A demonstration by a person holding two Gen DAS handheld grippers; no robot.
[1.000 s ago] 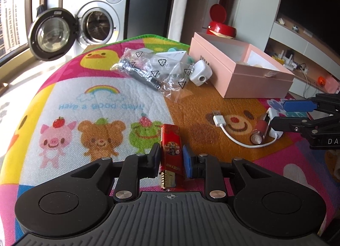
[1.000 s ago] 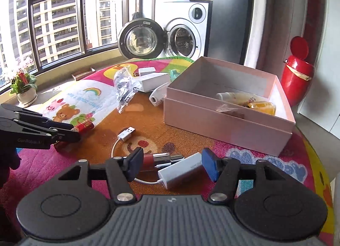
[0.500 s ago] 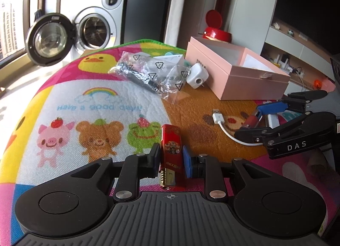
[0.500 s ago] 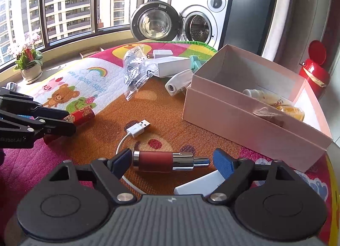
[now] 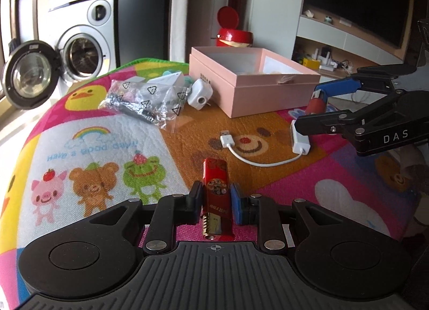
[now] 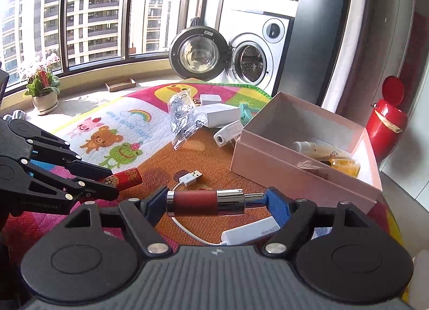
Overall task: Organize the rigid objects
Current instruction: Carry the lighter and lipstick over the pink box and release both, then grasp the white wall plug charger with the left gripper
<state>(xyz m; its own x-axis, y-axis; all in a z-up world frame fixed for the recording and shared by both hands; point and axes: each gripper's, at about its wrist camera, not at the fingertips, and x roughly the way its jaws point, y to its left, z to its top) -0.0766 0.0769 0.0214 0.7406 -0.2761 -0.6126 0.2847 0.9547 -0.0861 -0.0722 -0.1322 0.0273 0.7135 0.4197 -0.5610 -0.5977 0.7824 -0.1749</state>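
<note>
My left gripper (image 5: 215, 197) is shut on a red patterned lighter (image 5: 215, 184) with a gold top, held just above the colourful cartoon mat (image 5: 112, 149). From the right wrist the same lighter (image 6: 128, 177) shows at the left gripper's (image 6: 112, 182) tips. My right gripper (image 6: 214, 201) has its jaws closing on a red and chrome cylinder (image 6: 193, 201). The cylinder is gripped end to end between the blue pads and is off the mat. In the left wrist view the cylinder (image 5: 316, 104) hangs in the right gripper (image 5: 319, 103) near the open pink box (image 5: 268, 92).
A white USB adapter with its cable (image 5: 300, 141) lies under the right gripper. A clear bag of parts (image 5: 144, 98), white boxes and a white charger (image 5: 199, 94) lie left of the pink box (image 6: 281, 165), which holds tubes. A red bin (image 5: 233, 35) and a washing machine (image 5: 80, 50) stand beyond.
The right gripper opened wider around the red and chrome cylinder, took it end to end and rose off the mat, leaving the white adapter behind. The left gripper rose slightly with the lighter.
</note>
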